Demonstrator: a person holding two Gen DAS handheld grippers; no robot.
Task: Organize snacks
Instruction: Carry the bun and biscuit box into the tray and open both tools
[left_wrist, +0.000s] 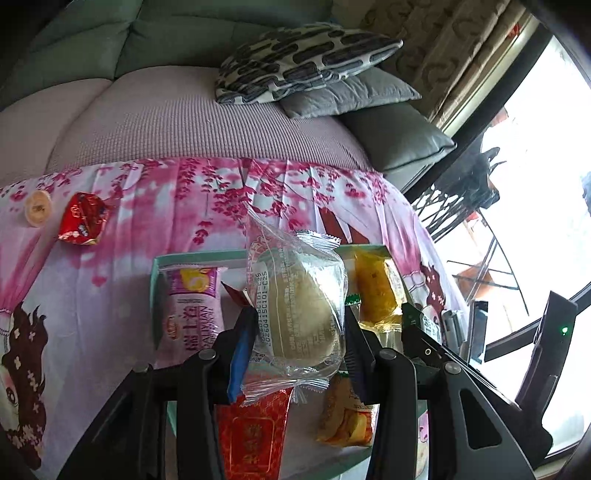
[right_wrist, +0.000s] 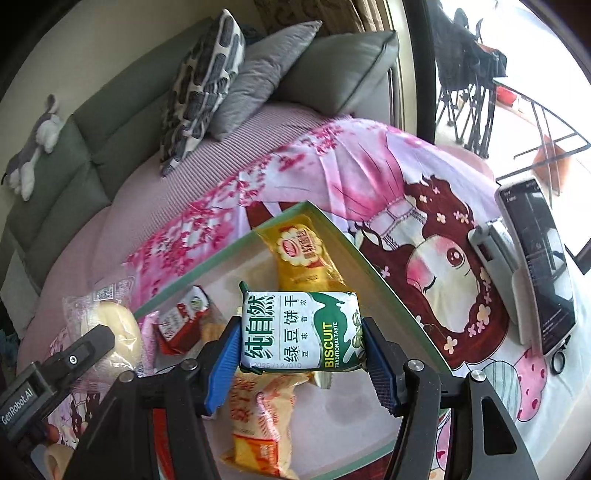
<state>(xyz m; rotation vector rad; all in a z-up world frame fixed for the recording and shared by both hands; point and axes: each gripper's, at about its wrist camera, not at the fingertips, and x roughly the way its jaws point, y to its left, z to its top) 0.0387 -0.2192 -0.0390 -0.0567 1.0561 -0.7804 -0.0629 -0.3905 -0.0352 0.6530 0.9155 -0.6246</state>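
Note:
My left gripper (left_wrist: 297, 325) is shut on a clear-wrapped pale round pastry (left_wrist: 301, 317) and holds it above the green-rimmed box (left_wrist: 192, 256). My right gripper (right_wrist: 301, 347) is shut on a green and white biscuit packet (right_wrist: 301, 330) over the same box (right_wrist: 373, 273). The box holds a purple packet (left_wrist: 194, 310), yellow packets (left_wrist: 376, 291) (right_wrist: 303, 258), a red packet (left_wrist: 251, 435) (right_wrist: 181, 325) and an orange-yellow packet (right_wrist: 264, 417). The pastry and my left gripper's finger (right_wrist: 79, 350) show at the left of the right wrist view.
A red snack (left_wrist: 83, 219) and a small round cookie (left_wrist: 38, 208) lie on the pink printed cloth (left_wrist: 155, 206) to the left. A phone on a stand (right_wrist: 535, 266) sits right of the box. Cushions (left_wrist: 310, 62) lie on the sofa behind.

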